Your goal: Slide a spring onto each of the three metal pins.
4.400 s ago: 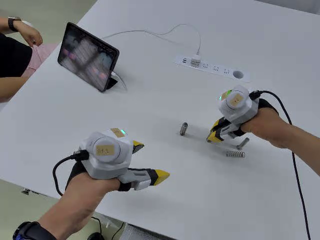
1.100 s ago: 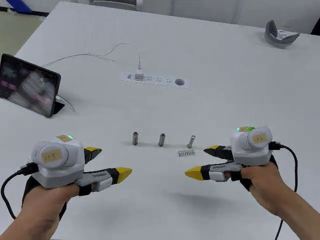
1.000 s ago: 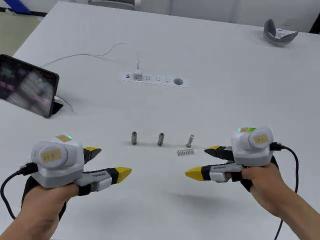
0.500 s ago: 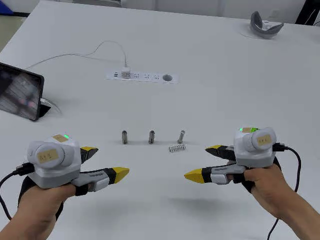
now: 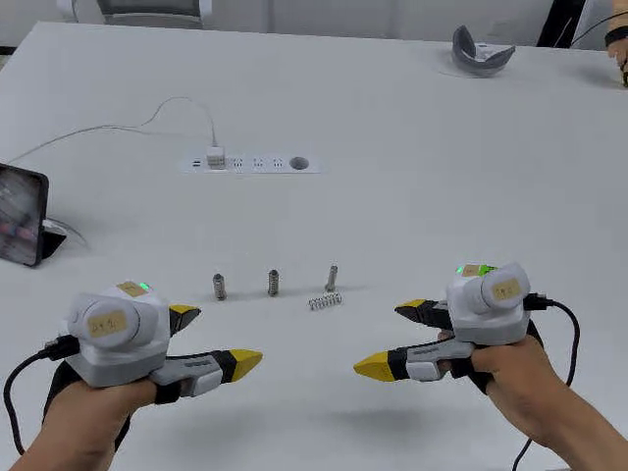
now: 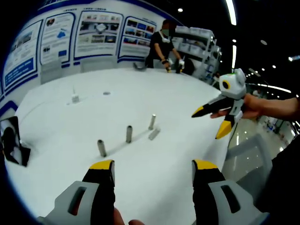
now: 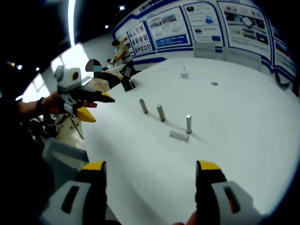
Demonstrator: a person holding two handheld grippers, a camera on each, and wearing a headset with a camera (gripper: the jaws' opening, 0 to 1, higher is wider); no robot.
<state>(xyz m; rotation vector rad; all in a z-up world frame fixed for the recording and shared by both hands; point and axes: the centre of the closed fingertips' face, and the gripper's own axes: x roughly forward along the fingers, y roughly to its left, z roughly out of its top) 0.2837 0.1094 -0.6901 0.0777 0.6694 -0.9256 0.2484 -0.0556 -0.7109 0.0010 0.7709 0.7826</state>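
Three metal pins stand in a row on the white table. The left pin [image 5: 220,287] and the middle pin [image 5: 274,283] look ribbed, as if each carries a spring. The right pin [image 5: 332,278] is bare, and a loose spring [image 5: 325,301] lies flat just in front of it. My left gripper [image 5: 216,337] hovers open near the table's front left. My right gripper [image 5: 388,338] hovers open at the front right, its tips pointing at the left one. Both are well short of the pins. The same pins [image 6: 129,134] and spring [image 7: 178,135] lie ahead of the open jaws in both gripper views.
A white power strip [image 5: 250,163] with a plug and cable lies behind the pins. A tablet [image 5: 20,228] leans at the left edge. A grey curved object [image 5: 478,51] sits at the far right. People stand beyond the table [image 6: 164,44].
Since 4.4 s ago my right gripper has drawn back from the pins to the front right. Over the last second the head camera has shifted; both grippers stay open and roughly in place.
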